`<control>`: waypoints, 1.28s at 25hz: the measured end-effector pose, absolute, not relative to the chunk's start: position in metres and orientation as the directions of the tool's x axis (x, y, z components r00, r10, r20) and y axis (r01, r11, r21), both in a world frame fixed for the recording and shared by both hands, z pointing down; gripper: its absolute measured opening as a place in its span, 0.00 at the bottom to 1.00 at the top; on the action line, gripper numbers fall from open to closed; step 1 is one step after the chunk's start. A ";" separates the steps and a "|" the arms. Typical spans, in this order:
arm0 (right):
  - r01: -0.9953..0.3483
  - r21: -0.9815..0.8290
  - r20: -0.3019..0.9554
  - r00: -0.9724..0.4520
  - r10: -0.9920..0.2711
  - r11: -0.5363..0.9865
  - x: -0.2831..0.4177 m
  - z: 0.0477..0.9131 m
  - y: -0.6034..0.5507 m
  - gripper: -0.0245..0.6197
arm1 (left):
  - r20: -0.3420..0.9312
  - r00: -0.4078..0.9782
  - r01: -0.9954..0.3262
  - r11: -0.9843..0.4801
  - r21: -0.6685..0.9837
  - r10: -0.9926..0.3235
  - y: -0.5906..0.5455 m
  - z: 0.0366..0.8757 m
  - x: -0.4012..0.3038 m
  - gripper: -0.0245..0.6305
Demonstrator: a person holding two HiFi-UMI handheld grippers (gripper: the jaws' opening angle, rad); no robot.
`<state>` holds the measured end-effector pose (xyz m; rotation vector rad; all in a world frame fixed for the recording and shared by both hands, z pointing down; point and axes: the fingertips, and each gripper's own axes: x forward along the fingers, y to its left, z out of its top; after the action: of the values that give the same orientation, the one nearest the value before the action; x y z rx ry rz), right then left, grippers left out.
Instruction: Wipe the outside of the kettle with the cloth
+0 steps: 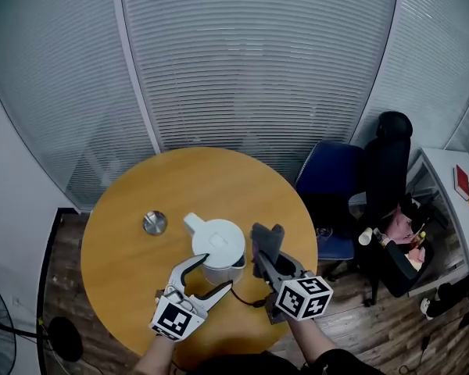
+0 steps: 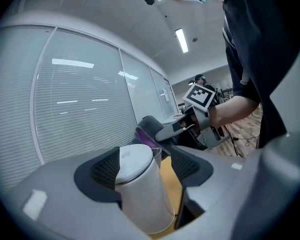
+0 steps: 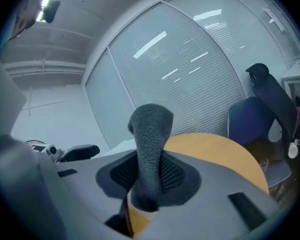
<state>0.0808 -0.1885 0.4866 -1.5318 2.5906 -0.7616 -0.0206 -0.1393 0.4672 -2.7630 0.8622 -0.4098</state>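
Note:
A white kettle (image 1: 217, 247) stands near the middle of the round wooden table (image 1: 141, 280). My left gripper (image 1: 217, 273) reaches in from the front with its jaws on either side of the kettle's lower body. In the left gripper view the kettle (image 2: 140, 194) fills most of the gap of that gripper (image 2: 145, 166), and a strip of table shows beside the right pad (image 2: 190, 165). My right gripper (image 1: 266, 260) is shut on a dark grey cloth (image 1: 267, 239), held upright against the kettle's right side. The cloth (image 3: 150, 149) sticks up between the right gripper's (image 3: 149, 176) pads.
A small round metal disc (image 1: 154, 223) lies on the table left of the kettle. A black cord (image 1: 246, 297) runs from the kettle toward the front. A blue chair (image 1: 332, 178) and a black chair (image 1: 387, 170) stand right of the table, and glass walls with blinds lie behind.

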 end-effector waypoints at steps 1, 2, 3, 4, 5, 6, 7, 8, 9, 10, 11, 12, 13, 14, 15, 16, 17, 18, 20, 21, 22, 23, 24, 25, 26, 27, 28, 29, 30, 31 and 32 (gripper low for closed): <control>-0.805 -0.435 0.204 -0.524 -0.827 0.403 0.079 0.485 -0.191 0.20 | 0.216 0.783 -0.516 -0.803 -0.298 -0.583 -0.140 0.471 -0.019 0.51; -0.794 -0.446 0.198 -0.537 -0.820 0.413 0.078 0.484 -0.193 0.20 | 0.236 0.776 -0.514 -0.803 -0.301 -0.585 -0.141 0.474 -0.018 0.51; -0.781 -0.459 0.192 -0.552 -0.811 0.423 0.076 0.483 -0.194 0.20 | 0.252 0.771 -0.511 -0.805 -0.302 -0.585 -0.141 0.477 -0.017 0.51; -0.767 -0.473 0.186 -0.567 -0.802 0.433 0.073 0.483 -0.195 0.20 | 0.259 0.769 -0.509 -0.805 -0.305 -0.585 -0.142 0.479 -0.016 0.51; -0.754 -0.485 0.181 -0.583 -0.792 0.444 0.070 0.483 -0.195 0.20 | 0.263 0.767 -0.507 -0.804 -0.311 -0.586 -0.144 0.482 -0.016 0.51; -0.743 -0.493 0.178 -0.597 -0.783 0.454 0.066 0.484 -0.195 0.20 | 0.269 0.764 -0.506 -0.803 -0.315 -0.586 -0.145 0.486 -0.017 0.51; -0.734 -0.496 0.178 -0.608 -0.774 0.463 0.062 0.485 -0.195 0.20 | 0.276 0.761 -0.505 -0.804 -0.315 -0.587 -0.146 0.489 -0.017 0.51; -0.730 -0.497 0.180 -0.616 -0.767 0.470 0.059 0.487 -0.194 0.20 | 0.281 0.759 -0.506 -0.804 -0.311 -0.587 -0.146 0.491 -0.017 0.51; -0.727 -0.498 0.185 -0.622 -0.761 0.473 0.057 0.490 -0.194 0.20 | 0.283 0.758 -0.509 -0.804 -0.307 -0.588 -0.146 0.492 -0.016 0.51; -0.725 -0.501 0.192 -0.625 -0.756 0.472 0.056 0.495 -0.193 0.20 | 0.281 0.758 -0.512 -0.804 -0.303 -0.588 -0.146 0.492 -0.015 0.51; -0.724 -0.508 0.200 -0.627 -0.753 0.467 0.056 0.501 -0.192 0.20 | 0.277 0.759 -0.513 -0.803 -0.301 -0.589 -0.146 0.491 -0.015 0.51; -0.722 -0.519 0.208 -0.627 -0.751 0.459 0.056 0.507 -0.192 0.20 | 0.273 0.761 -0.513 -0.803 -0.302 -0.589 -0.146 0.489 -0.014 0.51; -0.719 -0.531 0.216 -0.627 -0.748 0.448 0.056 0.515 -0.192 0.20 | 0.269 0.762 -0.512 -0.803 -0.305 -0.588 -0.147 0.486 -0.013 0.51; -0.716 -0.543 0.226 -0.627 -0.746 0.438 0.056 0.523 -0.192 0.20 | 0.266 0.764 -0.514 -0.803 -0.302 -0.589 -0.147 0.484 -0.013 0.51; -0.715 -0.553 0.238 -0.627 -0.742 0.427 0.056 0.532 -0.193 0.20 | 0.262 0.763 -0.521 -0.802 -0.291 -0.591 -0.147 0.482 -0.013 0.51; -0.716 -0.561 0.254 -0.626 -0.737 0.415 0.056 0.542 -0.193 0.20 | 0.256 0.762 -0.533 -0.800 -0.274 -0.595 -0.147 0.480 -0.013 0.51; -0.718 -0.566 0.273 -0.626 -0.730 0.404 0.056 0.552 -0.193 0.20 | 0.251 0.761 -0.544 -0.799 -0.257 -0.599 -0.147 0.479 -0.013 0.51; -0.720 -0.572 0.293 -0.627 -0.722 0.393 0.056 0.563 -0.192 0.20 | 0.247 0.761 -0.549 -0.798 -0.248 -0.600 -0.146 0.478 -0.013 0.51; -0.723 -0.583 0.332 -0.628 -0.704 0.370 0.055 0.585 -0.192 0.20 | 0.244 0.765 -0.543 -0.801 -0.252 -0.596 -0.146 0.478 -0.012 0.51; -0.726 -0.587 0.351 -0.627 -0.695 0.359 0.055 0.596 -0.192 0.20 | 0.244 0.768 -0.537 -0.803 -0.259 -0.592 -0.145 0.479 -0.012 0.51; -0.730 -0.588 0.371 -0.627 -0.685 0.349 0.055 0.607 -0.191 0.20 | 0.245 0.770 -0.531 -0.805 -0.265 -0.589 -0.145 0.480 -0.013 0.51; -0.734 -0.587 0.393 -0.626 -0.673 0.341 0.054 0.618 -0.191 0.20 | 0.246 0.771 -0.527 -0.806 -0.271 -0.587 -0.145 0.480 -0.013 0.51; -0.739 -0.586 0.416 -0.626 -0.660 0.332 0.054 0.630 -0.191 0.20 | 0.247 0.772 -0.524 -0.806 -0.274 -0.586 -0.145 0.480 -0.013 0.51; -0.745 -0.585 0.439 -0.624 -0.646 0.321 0.053 0.641 -0.191 0.20 | 0.247 0.771 -0.527 -0.806 -0.270 -0.587 -0.145 0.480 -0.013 0.51; -0.750 -0.585 0.463 -0.622 -0.632 0.309 0.053 0.652 -0.191 0.20 | 0.248 0.770 -0.530 -0.805 -0.266 -0.588 -0.146 0.480 -0.013 0.51; -0.756 -0.584 0.486 -0.617 -0.618 0.296 0.053 0.662 -0.190 0.20 | 0.250 0.770 -0.529 -0.806 -0.266 -0.588 -0.146 0.480 -0.013 0.51; -0.763 -0.582 0.508 -0.612 -0.606 0.282 0.053 0.671 -0.190 0.20 | 0.251 0.770 -0.528 -0.806 -0.267 -0.587 -0.146 0.480 -0.014 0.51; -0.770 -0.579 0.529 -0.605 -0.596 0.269 0.054 0.680 -0.189 0.20 | 0.252 0.770 -0.527 -0.807 -0.267 -0.586 -0.146 0.481 -0.013 0.51; -0.777 -0.572 0.545 -0.598 -0.587 0.261 0.055 0.686 -0.189 0.20 | 0.254 0.771 -0.522 -0.809 -0.272 -0.583 -0.145 0.481 -0.013 0.51; -0.784 -0.565 0.557 -0.593 -0.581 0.257 0.055 0.691 -0.189 0.20 | 0.256 0.773 -0.516 -0.811 -0.278 -0.580 -0.145 0.483 -0.013 0.51; -0.789 -0.558 0.566 -0.589 -0.577 0.257 0.055 0.694 -0.190 0.20 | 0.258 0.774 -0.512 -0.812 -0.281 -0.578 -0.145 0.483 -0.013 0.51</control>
<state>0.0549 -0.1900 0.6939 -1.4901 2.6764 -1.4555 -0.0126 -0.1449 0.4833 -2.7728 0.8611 -0.4970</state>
